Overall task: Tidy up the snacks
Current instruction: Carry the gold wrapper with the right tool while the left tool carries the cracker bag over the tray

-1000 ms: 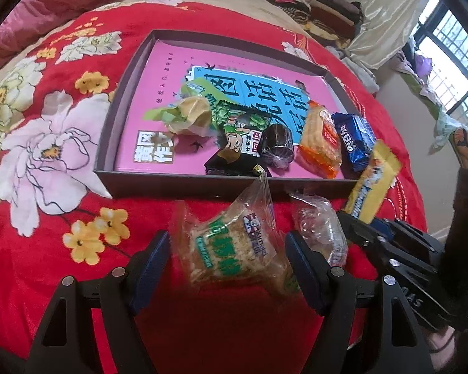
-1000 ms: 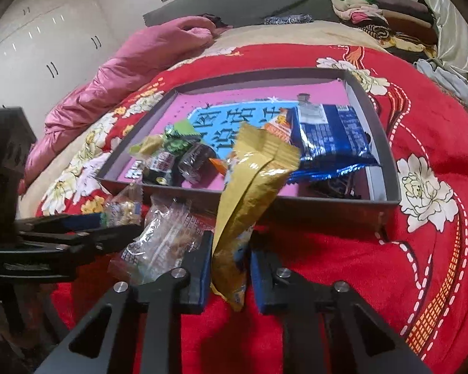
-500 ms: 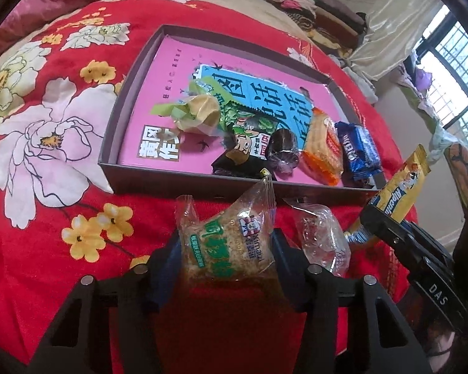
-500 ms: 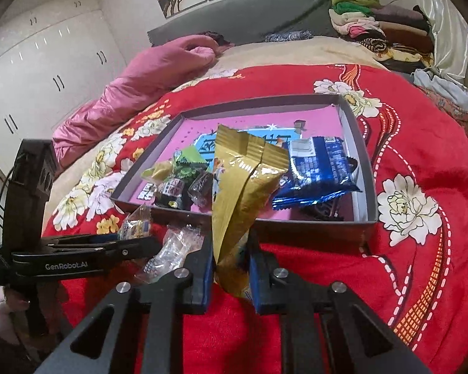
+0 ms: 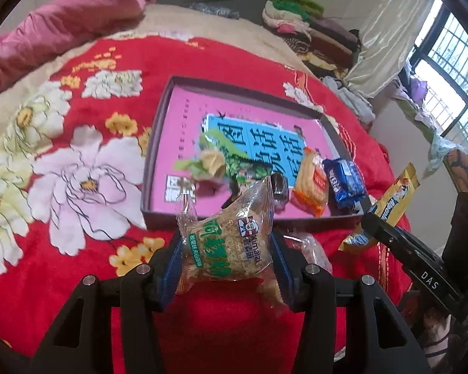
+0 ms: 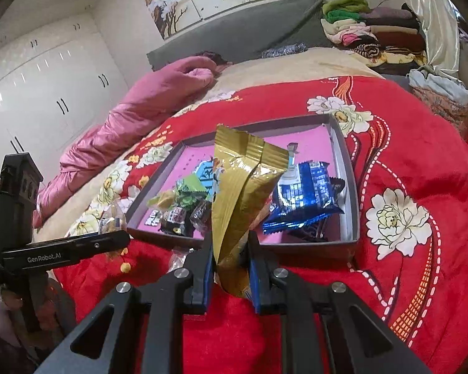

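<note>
My left gripper (image 5: 226, 260) is shut on a clear packet of brown cake with green lettering (image 5: 227, 246), lifted off the red bedspread just before the tray. My right gripper (image 6: 231, 268) is shut on a tall gold sachet (image 6: 241, 199), also seen from the side as the gold sachet (image 5: 393, 199) at the right of the left wrist view. The grey tray with a pink liner (image 5: 184, 124) holds several snacks: an orange biscuit pack (image 5: 310, 187), a blue wafer pack (image 5: 343, 182) and a yellow-green wrapped sweet (image 5: 209, 163). Another clear packet (image 5: 312, 249) lies on the bedspread between the grippers.
The tray sits on a red floral bedspread (image 6: 421, 162). A pink quilt (image 6: 146, 109) lies at the far left, folded clothes (image 6: 368, 31) are stacked at the headboard, and white wardrobes (image 6: 46, 93) stand at the left. A window (image 5: 452, 71) is on the right.
My left gripper closed on the clear cake packet and lifted it off the bedspread. My right gripper rose with the gold sachet in it, and both views tilted up toward the tray.
</note>
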